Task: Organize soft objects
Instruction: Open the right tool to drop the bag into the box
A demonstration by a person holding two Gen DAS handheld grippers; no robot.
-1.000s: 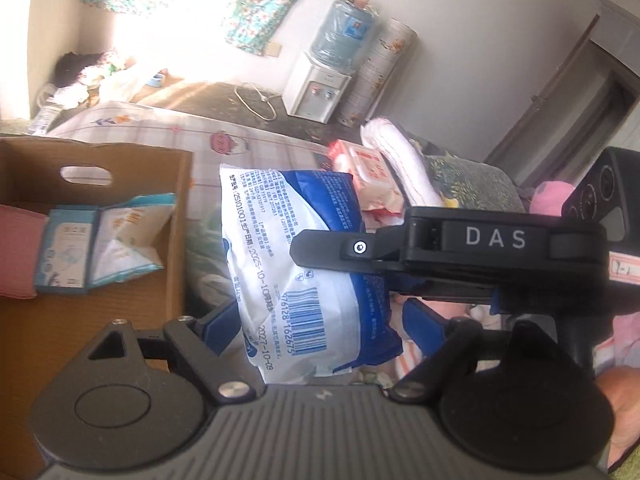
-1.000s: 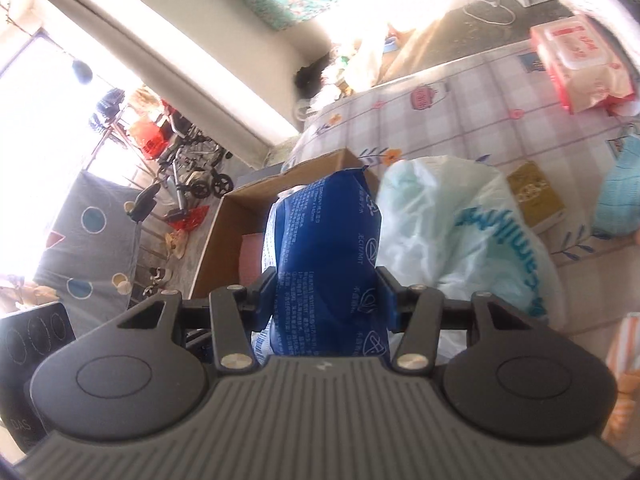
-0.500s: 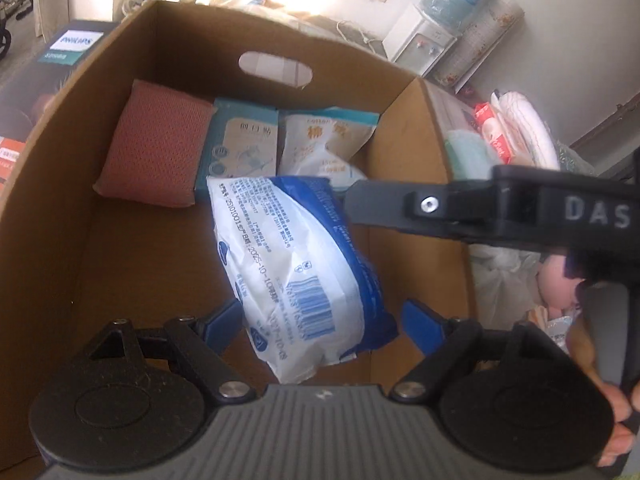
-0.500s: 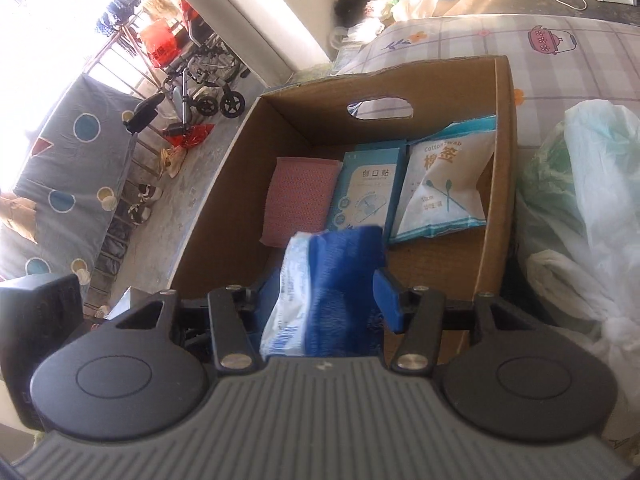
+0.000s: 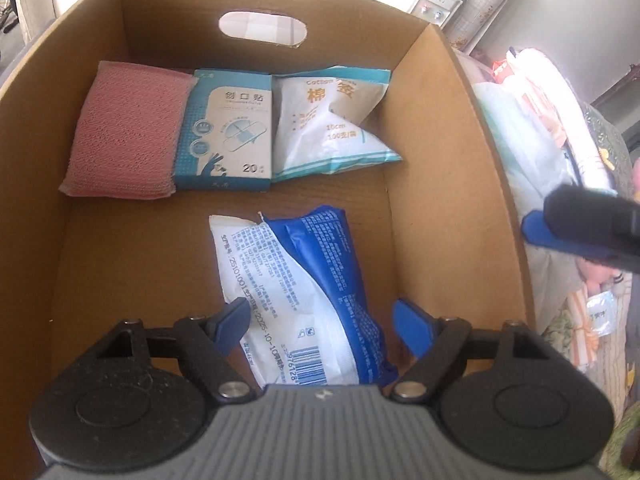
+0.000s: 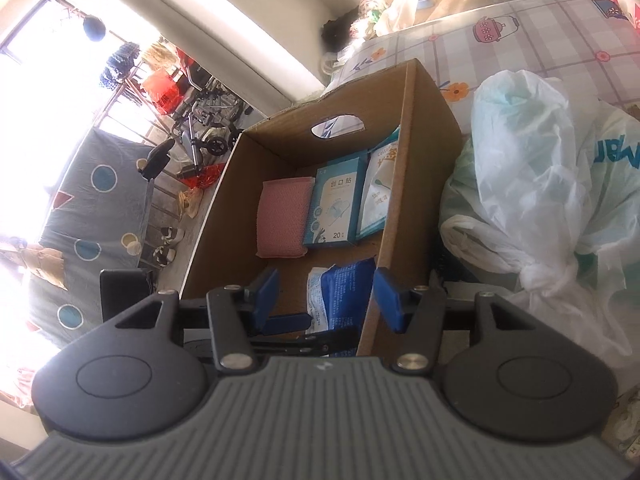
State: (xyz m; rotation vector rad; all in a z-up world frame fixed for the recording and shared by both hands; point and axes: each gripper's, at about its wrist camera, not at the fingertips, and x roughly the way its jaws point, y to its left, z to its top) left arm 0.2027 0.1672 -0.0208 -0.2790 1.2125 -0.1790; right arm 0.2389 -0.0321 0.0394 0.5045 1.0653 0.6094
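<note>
The blue-and-white soft pack (image 5: pixel 304 300) lies on the floor of the cardboard box (image 5: pixel 440 168). It sits between the fingers of my left gripper (image 5: pixel 322 320), whose jaws are closing. The left pad is at the pack's edge and the right pad stands clear of it. Along the box's far wall lie a pink sponge (image 5: pixel 124 132), a blue plaster box (image 5: pixel 228 132) and a cotton swab bag (image 5: pixel 324 120). My right gripper (image 6: pixel 326 300) is open and holds nothing, hanging over the box's right wall. One of its blue fingers (image 5: pixel 540 234) shows outside that wall.
The box stands on a bed with a patterned sheet (image 6: pixel 540 28). White plastic bags (image 6: pixel 540 184) are heaped against the box's right side. More packets and cloth lie further right (image 5: pixel 540 92). A wheelchair and clutter (image 6: pixel 204 120) stand on the floor beyond.
The right gripper carried the pack from over the bed into the box, let it go and drew back past the right wall. The left gripper sank into the box around the pack.
</note>
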